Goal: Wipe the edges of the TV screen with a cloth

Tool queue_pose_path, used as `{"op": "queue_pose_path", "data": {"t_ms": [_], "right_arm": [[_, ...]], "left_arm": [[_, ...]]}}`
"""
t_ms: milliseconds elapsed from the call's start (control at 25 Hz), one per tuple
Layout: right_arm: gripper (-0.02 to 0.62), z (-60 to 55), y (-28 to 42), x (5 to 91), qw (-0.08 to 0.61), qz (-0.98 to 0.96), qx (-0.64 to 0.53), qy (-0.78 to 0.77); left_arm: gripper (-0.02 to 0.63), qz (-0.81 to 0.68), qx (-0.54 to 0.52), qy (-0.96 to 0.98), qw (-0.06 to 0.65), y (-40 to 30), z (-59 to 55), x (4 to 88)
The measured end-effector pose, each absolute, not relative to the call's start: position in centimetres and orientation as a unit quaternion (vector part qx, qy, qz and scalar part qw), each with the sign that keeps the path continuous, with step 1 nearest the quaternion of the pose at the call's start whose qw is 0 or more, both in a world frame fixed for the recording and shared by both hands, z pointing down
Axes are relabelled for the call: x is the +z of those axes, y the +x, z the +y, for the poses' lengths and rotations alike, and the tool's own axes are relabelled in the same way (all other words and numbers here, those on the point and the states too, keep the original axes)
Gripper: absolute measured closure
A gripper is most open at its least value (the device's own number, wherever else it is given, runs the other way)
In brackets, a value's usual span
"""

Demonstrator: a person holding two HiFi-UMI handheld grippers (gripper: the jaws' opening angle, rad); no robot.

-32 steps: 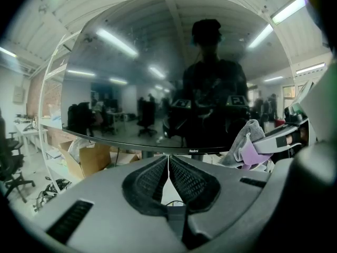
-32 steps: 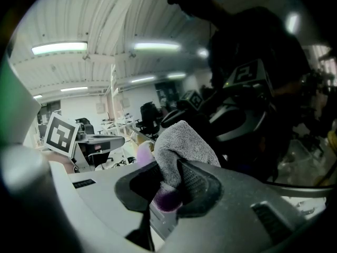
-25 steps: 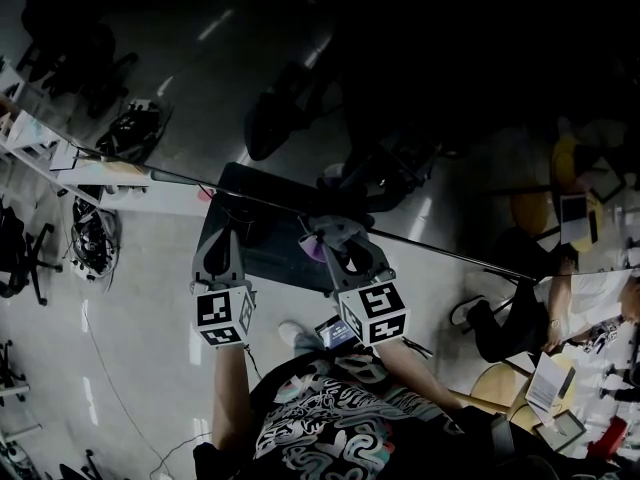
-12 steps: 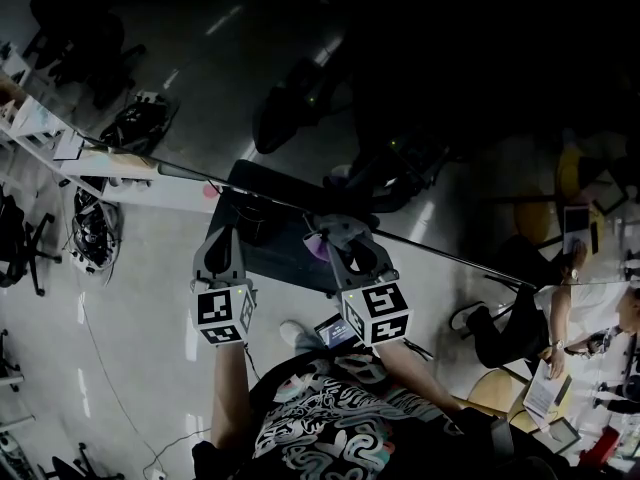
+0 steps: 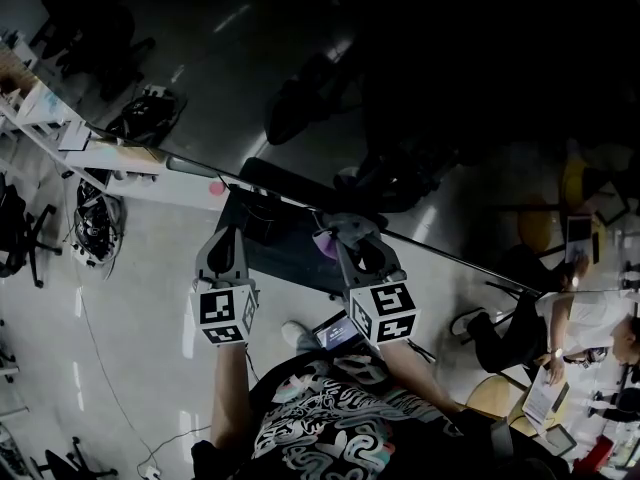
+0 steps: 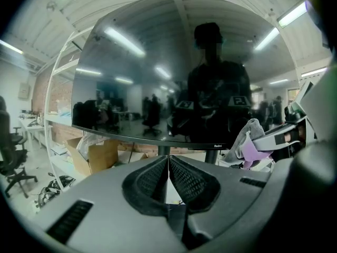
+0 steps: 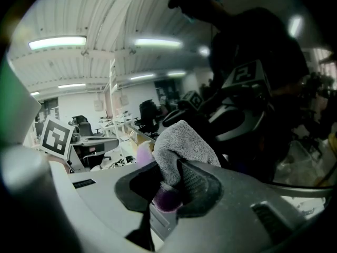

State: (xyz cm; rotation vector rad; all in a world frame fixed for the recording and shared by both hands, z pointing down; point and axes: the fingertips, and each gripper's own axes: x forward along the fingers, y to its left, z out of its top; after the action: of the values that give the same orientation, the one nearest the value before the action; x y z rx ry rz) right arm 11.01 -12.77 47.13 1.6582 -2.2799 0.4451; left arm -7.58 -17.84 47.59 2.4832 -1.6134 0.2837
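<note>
Bulging from right gripper (image 7: pixel 169 177), fluffy grey-purple cloth (image 7: pixel 181 141)

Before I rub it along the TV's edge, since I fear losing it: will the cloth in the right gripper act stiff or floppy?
Probably floppy: the cloth bulges and folds over the right gripper, holding no shape. Its fuzzy pile suggests light weight and some drag on the TV screen. Only one bunch is pinched, so it may tug loose.

Cardboard box (image 6: pixel 98 155) — office chair (image 6: pixel 9 153)
</note>
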Motion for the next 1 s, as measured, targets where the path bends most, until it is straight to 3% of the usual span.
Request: {"op": "queue_pose_path", "data": {"t_ms": [1000], "right_arm": [[0.500, -15.0, 8.8, 47.8, 0.152, -0.797, 0.161, 0.561]], "left_arm": [[0.586, -0.570, 0.095, 0.812, 0.083, -11.2, -18.2, 47.3]]}}
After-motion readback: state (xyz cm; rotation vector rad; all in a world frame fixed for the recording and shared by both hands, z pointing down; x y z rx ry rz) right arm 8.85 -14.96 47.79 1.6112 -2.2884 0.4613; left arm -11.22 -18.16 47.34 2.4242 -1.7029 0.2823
